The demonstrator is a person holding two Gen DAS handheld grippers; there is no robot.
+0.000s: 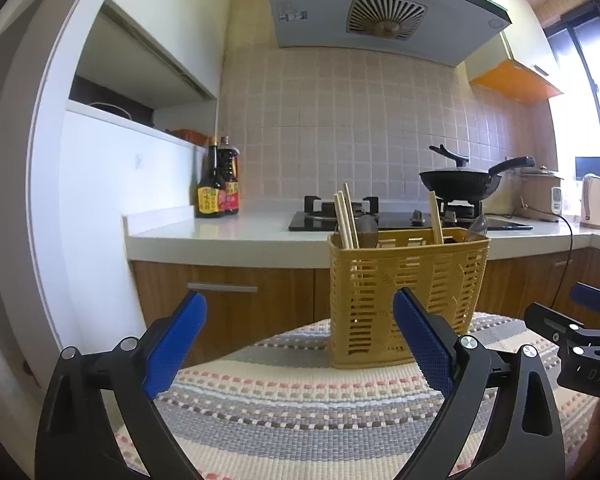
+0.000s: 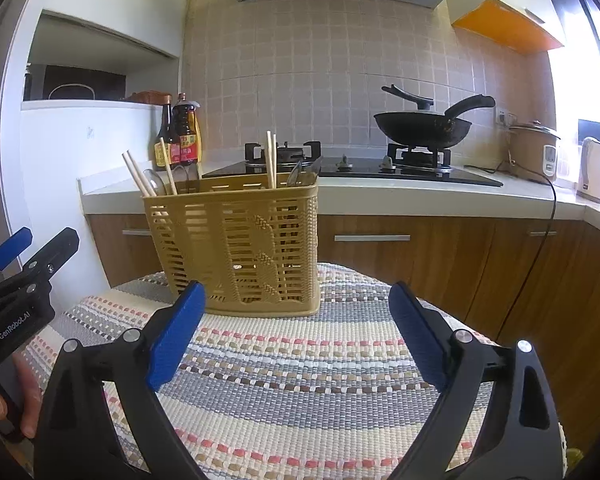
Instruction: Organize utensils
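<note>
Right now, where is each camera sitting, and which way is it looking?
Left wrist view: sits on the left gripper, looks over the striped cloth at the yellow basket and stove; its open jaws show, with the right gripper at the right edge.
Right wrist view: sits on the right gripper, faces the same basket; open jaws, the left gripper and a hand show.
Both share basket, cloth, wok.

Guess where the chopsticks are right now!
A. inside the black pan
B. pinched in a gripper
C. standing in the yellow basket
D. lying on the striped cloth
C: the chopsticks stick up out of the yellow basket, which stands on the striped cloth, and both grippers are open and hold nothing.
</note>
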